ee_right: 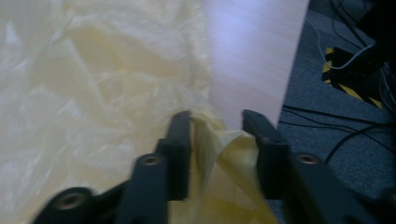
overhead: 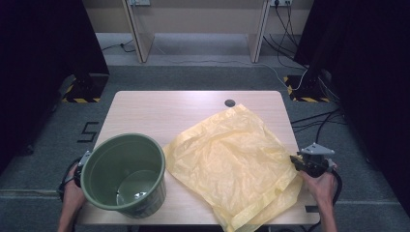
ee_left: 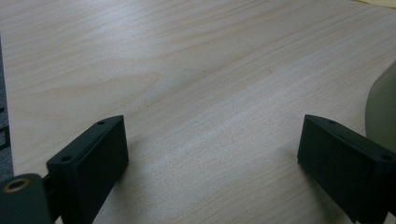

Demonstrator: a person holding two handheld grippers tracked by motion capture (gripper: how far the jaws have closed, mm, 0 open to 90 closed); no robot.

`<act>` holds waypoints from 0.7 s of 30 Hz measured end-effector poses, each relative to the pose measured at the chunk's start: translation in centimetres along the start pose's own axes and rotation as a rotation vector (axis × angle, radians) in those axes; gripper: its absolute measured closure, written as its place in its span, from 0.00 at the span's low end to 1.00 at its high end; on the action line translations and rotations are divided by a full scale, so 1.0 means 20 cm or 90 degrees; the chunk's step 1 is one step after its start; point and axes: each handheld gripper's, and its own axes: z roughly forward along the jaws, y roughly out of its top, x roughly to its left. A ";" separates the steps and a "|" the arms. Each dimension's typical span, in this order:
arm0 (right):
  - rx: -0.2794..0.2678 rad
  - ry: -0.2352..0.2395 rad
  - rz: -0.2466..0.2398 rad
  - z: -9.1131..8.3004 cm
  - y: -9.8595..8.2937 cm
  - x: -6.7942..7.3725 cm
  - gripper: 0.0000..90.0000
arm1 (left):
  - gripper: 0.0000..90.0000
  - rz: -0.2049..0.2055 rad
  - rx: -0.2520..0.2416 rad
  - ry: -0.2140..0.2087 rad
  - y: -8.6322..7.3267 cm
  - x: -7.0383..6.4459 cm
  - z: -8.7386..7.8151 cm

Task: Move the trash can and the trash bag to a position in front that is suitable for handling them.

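A dark green plastic bucket [overhead: 123,174] stands upright and empty at the table's front left. A crumpled yellow plastic bag [overhead: 232,154] lies spread over the table's middle and right, its front edge hanging over the table. My left gripper [overhead: 83,162] sits just left of the bucket, mostly hidden behind it. In the left gripper view it [ee_left: 212,126] is wide open over bare wood, with the bucket's wall [ee_left: 383,107] beside its right jaw. My right gripper [overhead: 294,159] is at the bag's right edge. Its jaws [ee_right: 217,121] stand partly open with a fold of the bag [ee_right: 93,84] between them.
The light wooden table [overhead: 159,106] has a dark cable grommet [overhead: 230,103] near its far edge. Cables [overhead: 314,121] trail over the grey floor to the right, and a desk frame [overhead: 140,38] stands behind. The table's right edge [ee_right: 289,84] lies just beyond my right gripper.
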 end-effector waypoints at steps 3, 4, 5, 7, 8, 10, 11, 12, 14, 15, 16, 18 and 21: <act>-0.032 -0.026 0.034 -0.07 0.03 -0.01 0.44 | 0.08 0.000 0.000 0.000 0.00 0.00 0.00; -0.044 -0.032 0.045 -0.12 0.03 -0.01 0.41 | 0.08 0.000 0.000 0.000 0.00 0.00 0.00; -0.052 -0.039 0.052 -0.16 0.02 0.01 0.38 | 0.08 0.000 0.000 0.000 0.00 0.00 0.00; -0.057 -0.043 0.057 -0.21 0.00 0.02 0.37 | 0.08 0.003 0.002 0.000 0.00 0.00 0.00; -0.059 -0.050 0.055 -0.28 -0.03 0.07 0.36 | 0.08 0.003 0.002 0.000 0.00 0.00 0.00; -0.058 -0.052 0.052 -0.30 -0.05 0.09 0.36 | 0.08 0.003 0.003 0.000 0.00 0.00 0.00; -0.050 -0.039 0.048 -0.36 -0.10 0.17 0.35 | 0.08 0.000 0.000 0.000 0.00 0.00 0.00; -0.047 -0.028 0.044 -0.37 -0.12 0.21 0.35 | 0.08 0.000 0.000 0.000 0.00 0.00 0.00; -0.040 -0.006 0.040 -0.40 -0.17 0.30 0.33 | 0.08 0.000 0.000 0.000 0.00 0.00 0.00; -0.041 0.002 0.044 -0.40 -0.19 0.34 0.32 | 0.08 0.000 -0.001 0.000 0.00 0.00 0.00; -0.041 0.002 0.044 -0.40 -0.19 0.34 0.32 | 0.08 0.000 -0.001 0.000 0.00 0.00 0.00; -0.030 0.027 0.053 -0.40 -0.25 0.46 0.26 | 0.08 0.000 0.000 0.000 0.00 0.00 0.00; -0.009 0.006 0.062 -0.39 -0.29 0.50 0.24 | 0.08 0.000 -0.001 0.000 0.00 0.00 0.00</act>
